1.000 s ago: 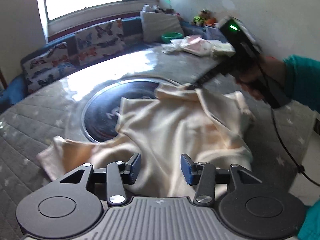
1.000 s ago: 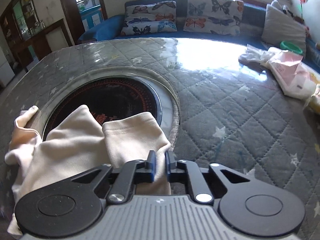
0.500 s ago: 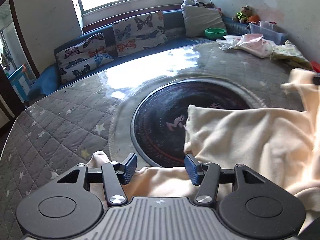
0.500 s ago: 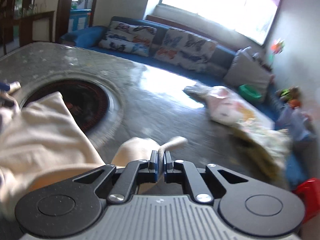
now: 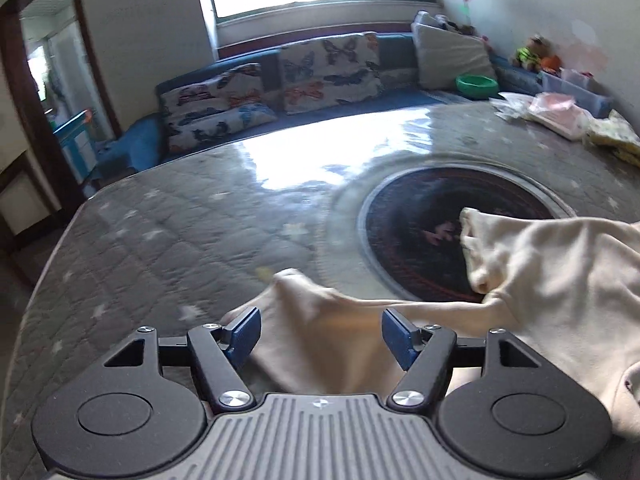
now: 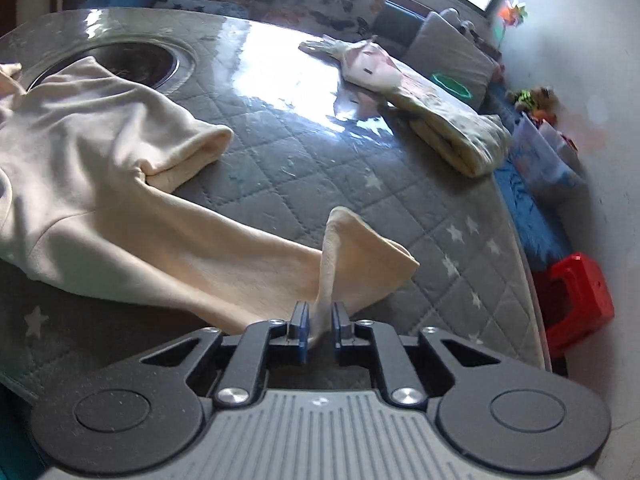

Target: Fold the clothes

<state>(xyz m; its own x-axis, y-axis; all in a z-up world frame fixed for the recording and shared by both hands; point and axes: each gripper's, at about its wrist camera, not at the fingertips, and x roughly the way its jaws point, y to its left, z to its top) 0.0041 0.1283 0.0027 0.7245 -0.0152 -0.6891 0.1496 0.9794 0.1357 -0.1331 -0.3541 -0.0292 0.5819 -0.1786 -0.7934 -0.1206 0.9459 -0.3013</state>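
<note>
since a second ago both hands have swung outward, stretching the cream garment point(image 5: 560, 264) across the table point(image 5: 168, 240).

left wrist: left gripper point(image 5: 320, 334) jaws wide and opening; blurred cream cloth lies between the blue pads point(image 5: 244, 330), not pinched. rest of garment drapes right, over the dark round inset point(image 5: 420, 232).

right wrist: right gripper point(image 6: 319, 330) jaws narrow, just opening; a standing fold of the garment's corner point(image 6: 348, 256) sits between the pads, seemingly touching only the left one. folded clothes point(image 6: 452, 128) lie far right on the table.
</note>
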